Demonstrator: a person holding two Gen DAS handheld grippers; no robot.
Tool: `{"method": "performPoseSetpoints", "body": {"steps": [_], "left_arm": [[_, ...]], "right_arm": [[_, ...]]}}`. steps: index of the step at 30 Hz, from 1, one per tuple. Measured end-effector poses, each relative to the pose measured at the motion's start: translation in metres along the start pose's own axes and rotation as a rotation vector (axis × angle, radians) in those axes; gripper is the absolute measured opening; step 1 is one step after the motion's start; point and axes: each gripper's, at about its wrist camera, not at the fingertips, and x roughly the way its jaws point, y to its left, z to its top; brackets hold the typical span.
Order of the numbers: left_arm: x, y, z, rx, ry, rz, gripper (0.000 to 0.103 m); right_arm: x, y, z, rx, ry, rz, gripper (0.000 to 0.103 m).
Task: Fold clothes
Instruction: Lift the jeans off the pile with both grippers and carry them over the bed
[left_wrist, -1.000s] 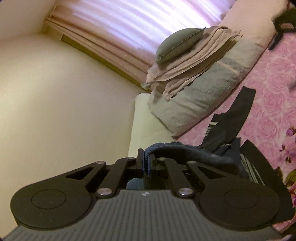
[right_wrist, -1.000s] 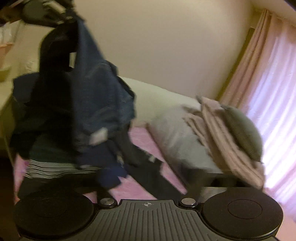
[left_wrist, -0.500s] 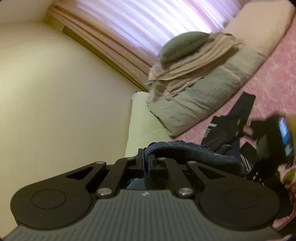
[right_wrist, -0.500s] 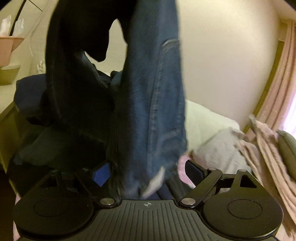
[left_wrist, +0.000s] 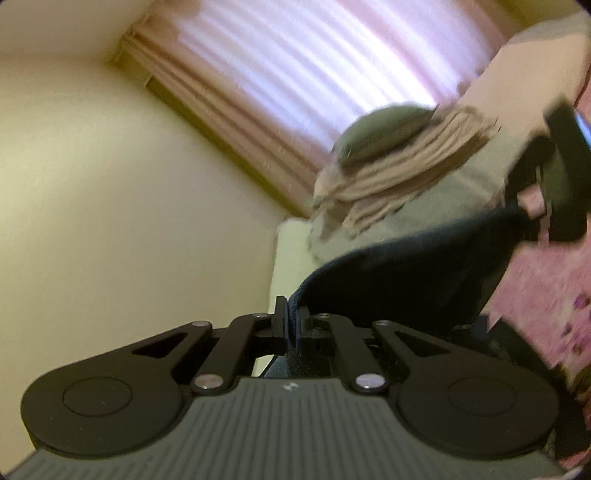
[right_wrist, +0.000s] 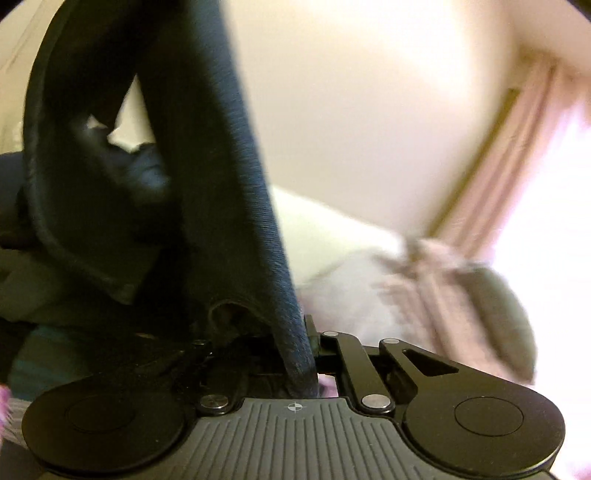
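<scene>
The left tool (left_wrist: 291, 325) is matt black plastic, its linkage arms pinned with small bright metal rivets, its housing grey and finely ribbed. The right tool (right_wrist: 295, 354) shows the same matt black arms, shiny rivets and ribbed grey shell. The jeans (right_wrist: 236, 177) are dark blue denim, coarse, with a visible twill weave and a thick stitched edge. The bedspread (left_wrist: 546, 295) is soft pink cloth printed with flowers. The folded blanket (left_wrist: 402, 173) is beige woven cloth, limp and creased; the cushion (left_wrist: 384, 133) on it is olive-grey matt fabric. The curtain (left_wrist: 295, 74) is thin pink cloth, pleated, letting light through. The wall (left_wrist: 110, 184) is smooth, matt cream paint.
</scene>
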Motion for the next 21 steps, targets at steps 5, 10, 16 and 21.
{"method": "performPoseSetpoints", "body": {"steps": [5,10,16,21], "left_arm": [[-0.034,-0.036,0.049,-0.015,-0.132,-0.056,0.004],[-0.069,-0.088,0.101,-0.030,-0.230,-0.172,0.004],[-0.110,-0.157,0.151,0.037,-0.362,-0.405,0.004],[-0.128,-0.206,0.181,0.108,-0.469,-0.638,0.004]], "right_arm": [[-0.116,-0.081,-0.008,-0.020,0.030,-0.147,0.004],[-0.236,-0.123,-0.042,-0.024,0.145,-0.215,0.004],[-0.345,-0.144,-0.090,0.031,0.320,-0.281,0.004],[-0.420,-0.157,-0.126,0.098,0.459,-0.343,0.004]]}}
